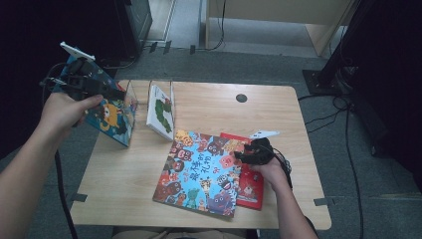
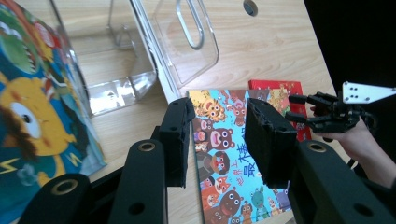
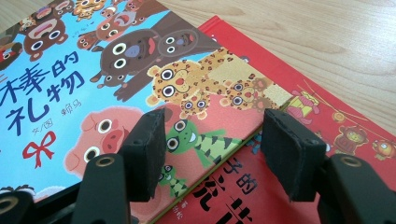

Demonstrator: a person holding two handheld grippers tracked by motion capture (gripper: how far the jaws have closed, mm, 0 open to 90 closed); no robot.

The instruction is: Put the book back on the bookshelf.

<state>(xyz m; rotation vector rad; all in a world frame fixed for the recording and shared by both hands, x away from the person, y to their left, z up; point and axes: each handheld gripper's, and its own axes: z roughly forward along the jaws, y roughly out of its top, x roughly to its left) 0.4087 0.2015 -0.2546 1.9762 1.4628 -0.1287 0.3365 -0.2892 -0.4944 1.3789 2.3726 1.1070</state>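
Observation:
A large blue picture book (image 1: 201, 172) with cartoon animals lies flat near the table's front, partly covering a red book (image 1: 251, 184). My right gripper (image 1: 240, 155) hovers low over the blue book's right edge (image 3: 243, 135), where the red book (image 3: 299, 84) shows beneath. Its jaws are open and the pads touch nothing. My left gripper (image 1: 118, 94) is raised at the far left, next to the top of a standing blue monster book (image 1: 112, 119). In the left gripper view its jaws (image 2: 222, 112) are open and empty, with the monster book (image 2: 32, 126) off to their left.
A clear acrylic book rack (image 2: 140, 60) stands at the table's back left and holds the monster book and a white caterpillar book (image 1: 161, 112). The wooden table (image 1: 219, 109) has a round cable hole (image 1: 241, 98). Cables (image 1: 343, 124) and a dark stand lie on the floor to the right.

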